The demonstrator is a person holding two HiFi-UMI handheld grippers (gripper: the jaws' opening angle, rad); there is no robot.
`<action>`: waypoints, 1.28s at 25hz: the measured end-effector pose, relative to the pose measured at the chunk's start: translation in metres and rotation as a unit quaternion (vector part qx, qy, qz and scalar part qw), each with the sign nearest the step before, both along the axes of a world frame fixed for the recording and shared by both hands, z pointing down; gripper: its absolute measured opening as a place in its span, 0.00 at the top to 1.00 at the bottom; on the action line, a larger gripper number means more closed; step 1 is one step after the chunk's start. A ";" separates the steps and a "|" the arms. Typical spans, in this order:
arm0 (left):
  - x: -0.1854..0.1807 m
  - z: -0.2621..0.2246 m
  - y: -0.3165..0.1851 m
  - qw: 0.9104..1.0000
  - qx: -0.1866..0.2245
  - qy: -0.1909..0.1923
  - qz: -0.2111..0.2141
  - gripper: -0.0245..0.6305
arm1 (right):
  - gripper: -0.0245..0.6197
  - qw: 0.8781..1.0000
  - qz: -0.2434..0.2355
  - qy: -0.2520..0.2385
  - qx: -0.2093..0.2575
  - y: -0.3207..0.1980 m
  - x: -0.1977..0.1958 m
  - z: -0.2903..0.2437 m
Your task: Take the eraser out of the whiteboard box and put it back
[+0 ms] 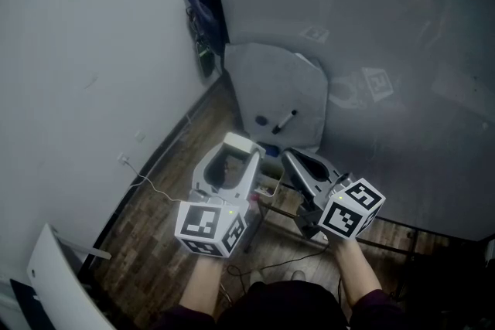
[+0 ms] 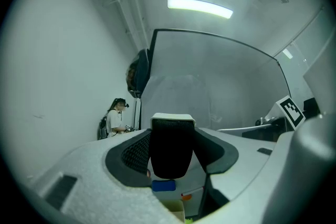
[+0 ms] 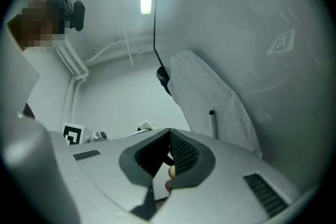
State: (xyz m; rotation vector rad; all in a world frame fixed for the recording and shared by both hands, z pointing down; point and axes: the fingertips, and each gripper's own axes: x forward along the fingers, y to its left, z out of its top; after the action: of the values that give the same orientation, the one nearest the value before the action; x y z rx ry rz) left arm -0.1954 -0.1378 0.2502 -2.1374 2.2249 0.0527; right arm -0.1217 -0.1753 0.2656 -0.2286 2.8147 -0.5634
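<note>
The eraser (image 2: 170,147), black felt with a white top, stands upright between the jaws of my left gripper (image 2: 170,165), whose pads press on its sides. From the head view its white top (image 1: 240,143) shows at the tip of the left gripper (image 1: 230,160), held above the floor. My right gripper (image 1: 294,162) hovers beside it with its jaws closed together and nothing between them (image 3: 169,139). The pale grey whiteboard box (image 1: 278,93) lies ahead against the big whiteboard (image 1: 371,50), with a black marker (image 1: 283,121) in it. The box (image 3: 210,97) also fills the right gripper view.
A white wall (image 1: 85,50) runs along the left, with a cable (image 1: 155,185) on the wooden floor below it. A dark bag (image 1: 203,4) hangs at the whiteboard's edge. A white panel (image 1: 54,274) leans at the bottom left. A person (image 2: 115,120) stands far off.
</note>
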 end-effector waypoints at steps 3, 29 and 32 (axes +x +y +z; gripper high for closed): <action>0.000 0.003 0.001 1.000 -0.004 0.001 0.000 0.60 | 0.96 1.000 0.001 0.001 -0.001 0.001 0.000 0.002; 0.001 0.094 -0.022 0.996 -0.086 0.029 -0.017 0.60 | 0.96 0.997 -0.007 0.039 -0.069 -0.016 0.003 0.078; -0.001 0.100 -0.024 0.995 -0.090 0.031 -0.020 0.60 | 0.96 0.996 -0.011 0.042 -0.074 -0.018 0.000 0.086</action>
State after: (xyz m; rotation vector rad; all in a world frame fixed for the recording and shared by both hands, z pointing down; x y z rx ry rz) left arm -0.1966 -0.1617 0.3505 -2.2077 2.3914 -0.0878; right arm -0.1219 -0.1931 0.3513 -0.2552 2.8617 -0.7859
